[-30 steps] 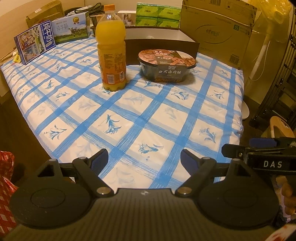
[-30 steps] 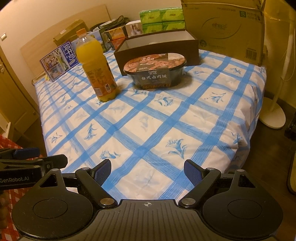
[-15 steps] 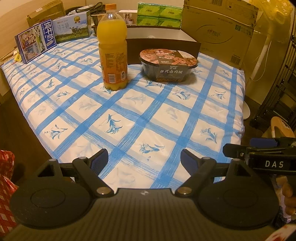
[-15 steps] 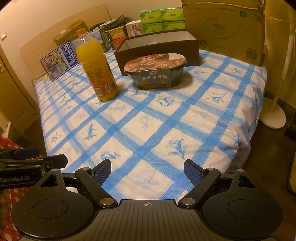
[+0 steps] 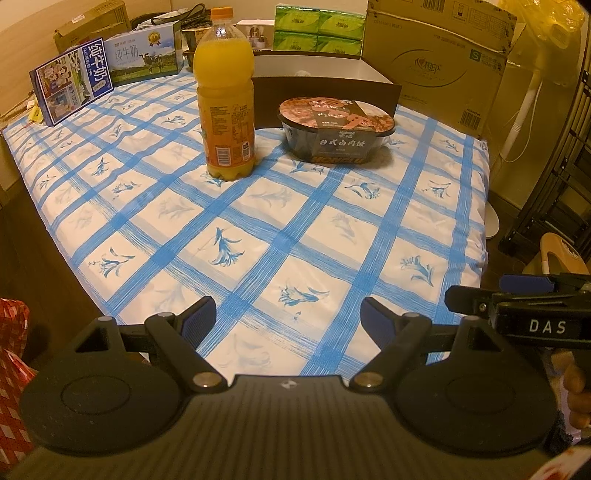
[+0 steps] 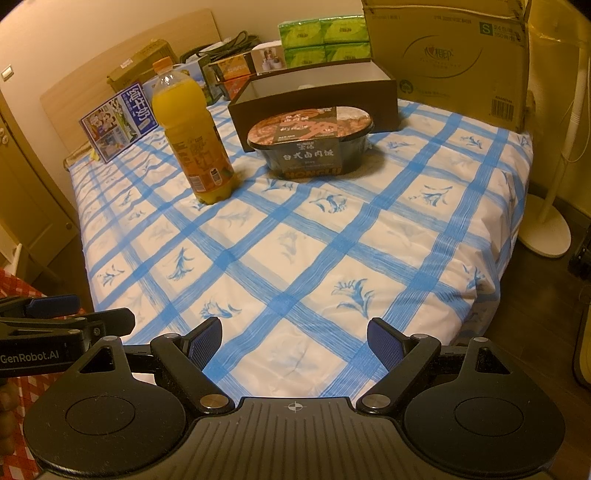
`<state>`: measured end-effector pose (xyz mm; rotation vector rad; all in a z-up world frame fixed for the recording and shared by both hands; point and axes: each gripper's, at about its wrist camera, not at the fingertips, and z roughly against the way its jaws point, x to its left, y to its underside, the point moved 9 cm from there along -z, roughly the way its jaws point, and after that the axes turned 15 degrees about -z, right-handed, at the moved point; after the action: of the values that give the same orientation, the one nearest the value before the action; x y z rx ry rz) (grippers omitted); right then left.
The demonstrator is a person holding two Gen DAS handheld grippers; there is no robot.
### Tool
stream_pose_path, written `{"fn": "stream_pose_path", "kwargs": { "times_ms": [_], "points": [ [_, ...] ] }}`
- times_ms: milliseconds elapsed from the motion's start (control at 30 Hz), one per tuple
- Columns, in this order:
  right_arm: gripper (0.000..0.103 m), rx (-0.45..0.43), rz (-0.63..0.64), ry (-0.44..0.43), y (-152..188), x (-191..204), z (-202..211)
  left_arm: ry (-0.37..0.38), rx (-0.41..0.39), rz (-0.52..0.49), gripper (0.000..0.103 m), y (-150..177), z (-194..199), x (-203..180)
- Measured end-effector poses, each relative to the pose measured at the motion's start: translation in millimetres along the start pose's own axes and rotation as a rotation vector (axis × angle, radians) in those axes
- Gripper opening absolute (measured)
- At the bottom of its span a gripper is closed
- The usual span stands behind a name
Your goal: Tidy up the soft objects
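Note:
An orange juice bottle (image 5: 225, 110) (image 6: 192, 136) stands upright on the blue-checked cloth (image 5: 295, 229) (image 6: 314, 258). To its right sits a sealed dark instant-meal bowl (image 5: 336, 127) (image 6: 314, 140). Behind both is an open dark box (image 5: 325, 79) (image 6: 317, 92). Green tissue packs (image 5: 317, 29) (image 6: 325, 37) are stacked at the back. My left gripper (image 5: 288, 314) hangs open over the cloth's near edge, with nothing between its fingers. My right gripper (image 6: 295, 332) is open and empty too, just right of the left one.
A large cardboard box (image 5: 439, 59) (image 6: 447, 55) stands at the back right. Milk cartons (image 5: 70, 85) (image 6: 118, 118) lean at the back left. A white fan stand (image 6: 546, 229) is on the floor to the right. Red-checked fabric (image 5: 11, 354) lies at the lower left.

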<state>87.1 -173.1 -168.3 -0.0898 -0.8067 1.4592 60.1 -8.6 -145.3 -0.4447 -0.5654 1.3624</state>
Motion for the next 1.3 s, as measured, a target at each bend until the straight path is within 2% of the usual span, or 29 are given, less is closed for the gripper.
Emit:
{"fn": "stream_pose_path", "kwargs": {
  "times_ms": [1300],
  "points": [
    [0.085, 0.001, 0.0, 0.001, -1.5, 1.3, -2.1, 0.004, 0.009, 0.008, 0.084, -3.7, -5.5, 2.7]
  ]
}}
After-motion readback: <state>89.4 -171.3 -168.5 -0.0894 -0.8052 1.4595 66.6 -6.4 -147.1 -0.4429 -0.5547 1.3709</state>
